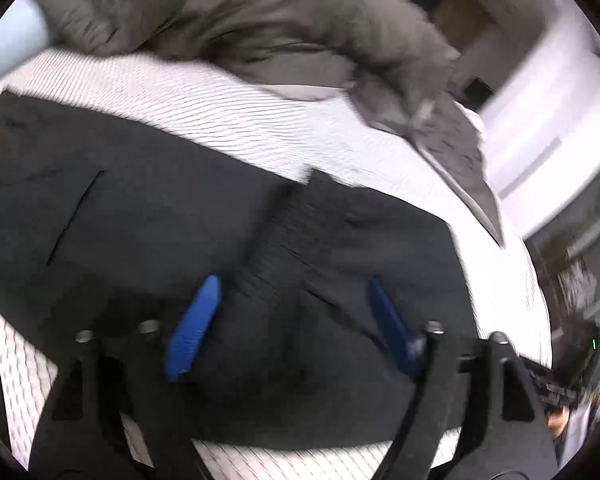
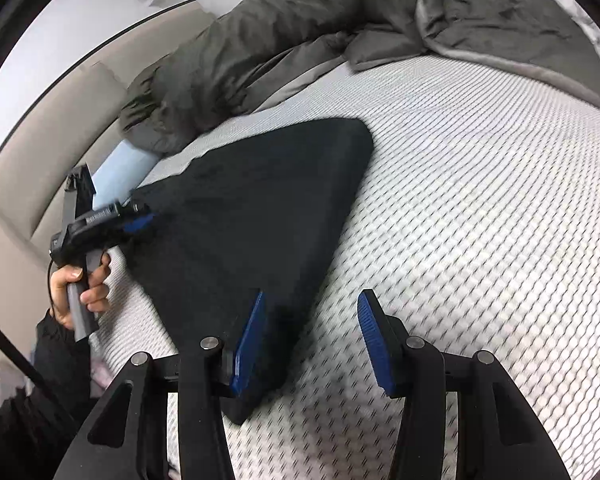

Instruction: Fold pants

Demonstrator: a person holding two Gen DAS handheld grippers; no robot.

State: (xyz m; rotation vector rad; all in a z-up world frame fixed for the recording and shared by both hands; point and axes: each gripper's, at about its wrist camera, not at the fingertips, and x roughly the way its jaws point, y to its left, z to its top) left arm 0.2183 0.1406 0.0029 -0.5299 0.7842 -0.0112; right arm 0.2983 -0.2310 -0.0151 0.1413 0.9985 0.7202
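The black pants [image 2: 260,216] lie folded flat on the white mattress [image 2: 480,208]. In the left wrist view the pants [image 1: 180,216] fill the middle, with a ribbed waistband [image 1: 276,240] and a pocket slit. My left gripper [image 1: 292,292] is open, its blue fingers spread just above the waistband, holding nothing. It also shows in the right wrist view [image 2: 140,220] at the pants' left end. My right gripper [image 2: 312,300] is open above the pants' near corner, one finger over the cloth, the other over bare mattress.
A rumpled grey-green duvet [image 2: 300,28] lies along the far side of the mattress, also in the left wrist view [image 1: 260,20]. A light blue pillow [image 2: 120,164] sits by the beige headboard [image 2: 32,160]. The right half of the mattress is bare.
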